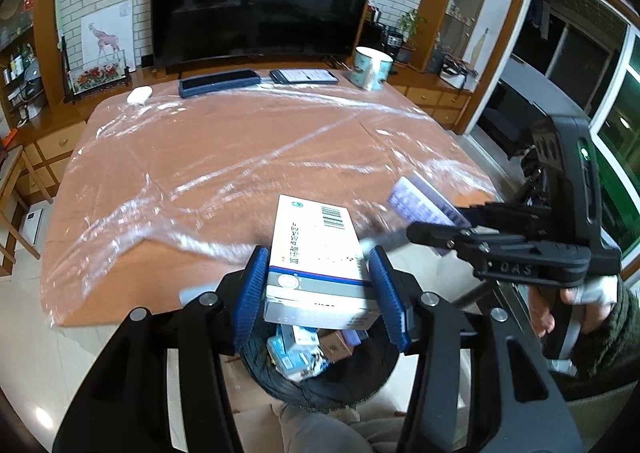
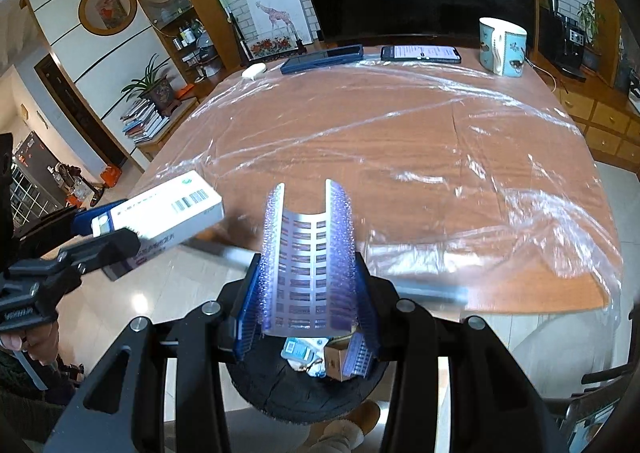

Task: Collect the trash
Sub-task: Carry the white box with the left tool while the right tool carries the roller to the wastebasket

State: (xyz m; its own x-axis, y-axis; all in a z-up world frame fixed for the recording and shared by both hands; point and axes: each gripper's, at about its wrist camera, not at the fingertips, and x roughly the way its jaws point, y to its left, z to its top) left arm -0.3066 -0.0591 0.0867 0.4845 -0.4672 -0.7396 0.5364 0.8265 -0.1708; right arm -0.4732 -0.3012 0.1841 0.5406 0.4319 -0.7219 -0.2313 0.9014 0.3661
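My left gripper (image 1: 320, 285) is shut on a white medicine box (image 1: 316, 253) with a barcode, held above a black-lined trash bin (image 1: 320, 385) at the table's near edge. The box also shows in the right wrist view (image 2: 168, 209). My right gripper (image 2: 306, 289) is shut on a bent purple blister pack (image 2: 308, 253), also over the bin (image 2: 304, 393). In the left wrist view the blister pack (image 1: 424, 201) sticks out of the right gripper (image 1: 452, 225). The bin holds several small boxes and packs.
The brown table (image 1: 240, 157) is covered with clear plastic film. At its far edge lie two phones (image 1: 218, 82) (image 1: 304, 75), a white mouse-like object (image 1: 139, 95) and a blue-and-white cup (image 1: 370, 67). A large TV (image 1: 260, 1) stands behind.
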